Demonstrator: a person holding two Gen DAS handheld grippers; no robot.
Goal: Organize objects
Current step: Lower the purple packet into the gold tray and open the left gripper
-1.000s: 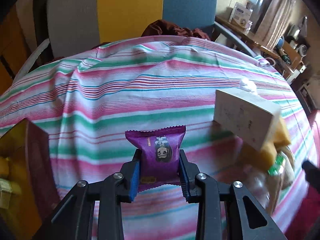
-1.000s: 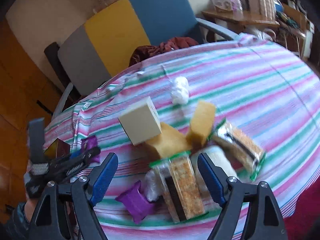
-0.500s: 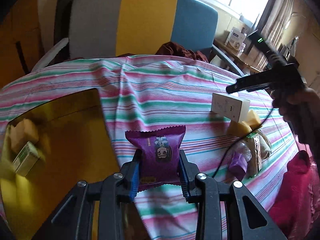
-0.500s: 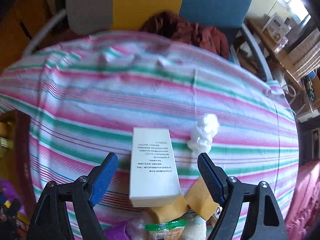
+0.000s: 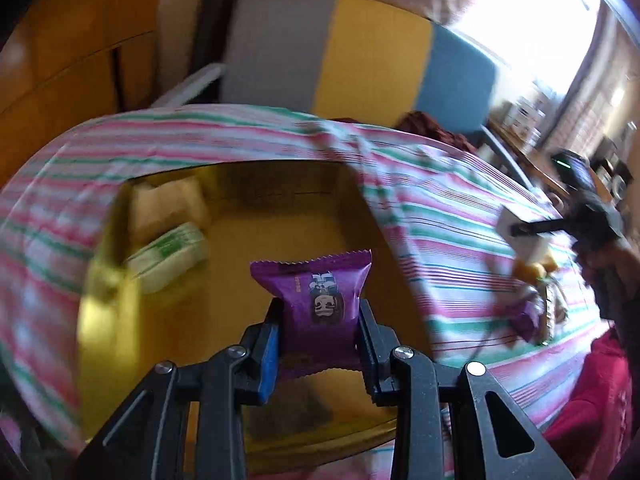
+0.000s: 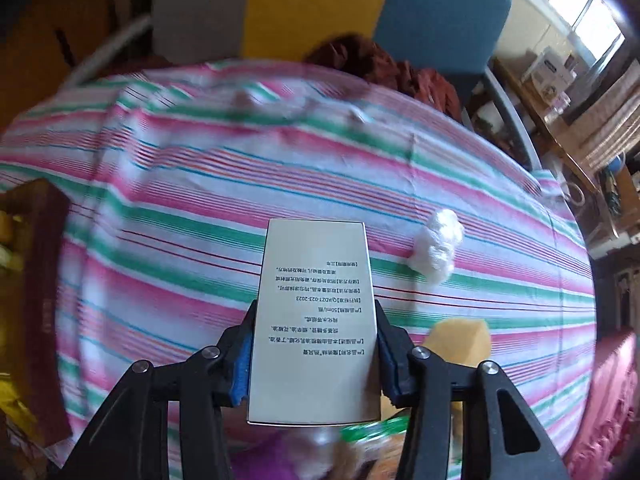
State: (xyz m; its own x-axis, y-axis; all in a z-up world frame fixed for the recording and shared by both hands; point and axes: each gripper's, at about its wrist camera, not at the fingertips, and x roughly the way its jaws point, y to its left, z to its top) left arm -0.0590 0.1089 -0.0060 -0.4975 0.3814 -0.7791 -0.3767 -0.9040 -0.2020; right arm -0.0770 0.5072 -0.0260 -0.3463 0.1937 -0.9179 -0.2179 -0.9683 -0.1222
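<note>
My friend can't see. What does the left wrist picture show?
The left gripper holds a purple snack packet over a yellow box on a striped tablecloth. Two pale packs lie inside the box.

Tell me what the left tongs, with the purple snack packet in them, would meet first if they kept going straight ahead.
Most likely the yellow floor of the open box: the left tongs, shut on the purple packet, point into it. Depth is blurred, so the far wall could come first.
</note>
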